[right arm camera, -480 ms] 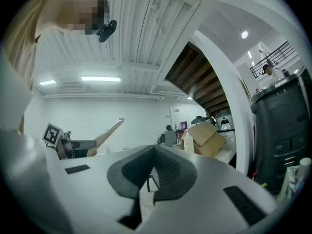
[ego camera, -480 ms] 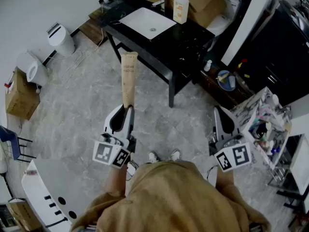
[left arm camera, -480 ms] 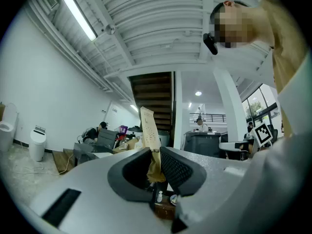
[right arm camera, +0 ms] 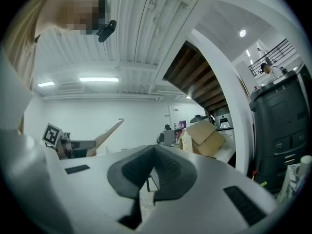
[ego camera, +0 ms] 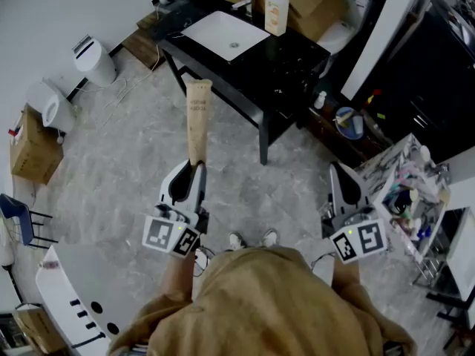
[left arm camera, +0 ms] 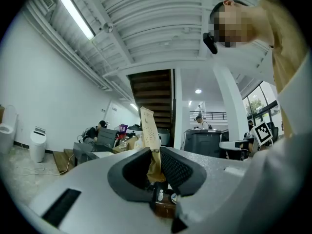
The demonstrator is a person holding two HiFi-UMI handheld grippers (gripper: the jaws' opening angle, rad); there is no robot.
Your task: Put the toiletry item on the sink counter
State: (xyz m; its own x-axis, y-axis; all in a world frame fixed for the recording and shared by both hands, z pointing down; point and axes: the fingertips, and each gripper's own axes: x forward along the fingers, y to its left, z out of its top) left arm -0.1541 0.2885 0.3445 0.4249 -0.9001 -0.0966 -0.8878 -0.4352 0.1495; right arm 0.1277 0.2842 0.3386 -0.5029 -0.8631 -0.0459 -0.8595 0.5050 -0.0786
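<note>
Left gripper (ego camera: 194, 172) clenched on tapered tan tube (ego camera: 197, 117), flat crimped end up; right gripper (ego camera: 338, 172) closed, empty.

Open studio hall with mock bathroom: sink counter (ego camera: 291, 59), toilet (ego camera: 50, 108), cardboard box (ego camera: 33, 153).

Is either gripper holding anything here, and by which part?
The left gripper clamps the tan tube at its narrow near end, the wide end sticking out ahead. The right gripper holds nothing.
</note>
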